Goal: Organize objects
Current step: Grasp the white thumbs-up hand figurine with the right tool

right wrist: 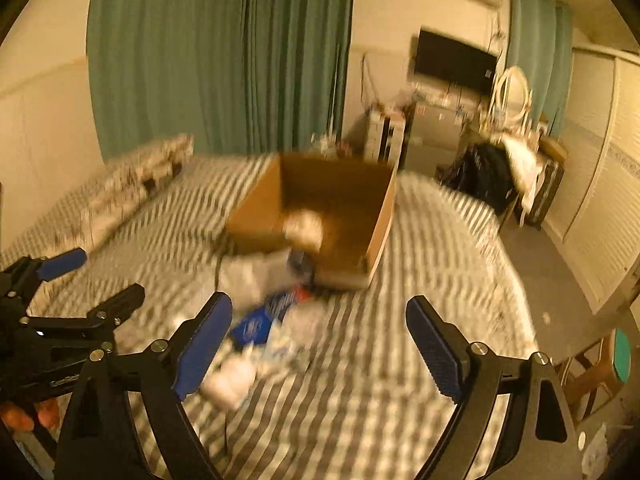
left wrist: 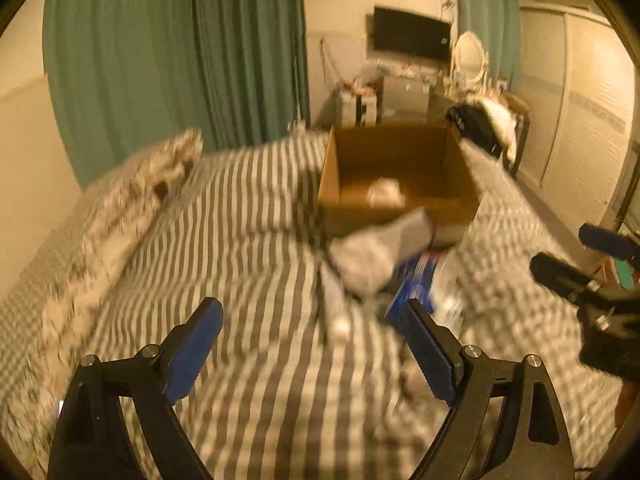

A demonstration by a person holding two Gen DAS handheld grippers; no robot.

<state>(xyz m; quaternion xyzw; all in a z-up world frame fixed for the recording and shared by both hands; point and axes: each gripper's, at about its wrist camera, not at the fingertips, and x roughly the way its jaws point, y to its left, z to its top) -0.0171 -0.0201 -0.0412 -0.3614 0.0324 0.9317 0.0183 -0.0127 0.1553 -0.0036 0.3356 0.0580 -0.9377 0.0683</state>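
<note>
On the striped bed [left wrist: 248, 216], going left to right: pillows [left wrist: 132, 196] far left, left gripper [left wrist: 312, 340] w/ fingers spread wide, nothing in them, then the loose pile just in front of the cardboard box [left wrist: 400, 184] — grey sock [left wrist: 380, 252], blue packet [left wrist: 416, 284], some clear stuff too blurry to ID. Right gripper [right wrist: 320, 336] also wide open, empty. Looks like we're between picks, one pale item [left wrist: 386, 192] already in the box. Next move prob needs picking one piece out of the heap w/o dragging its neighbours. Sock overlaps the packet, so that's in the way.
</note>
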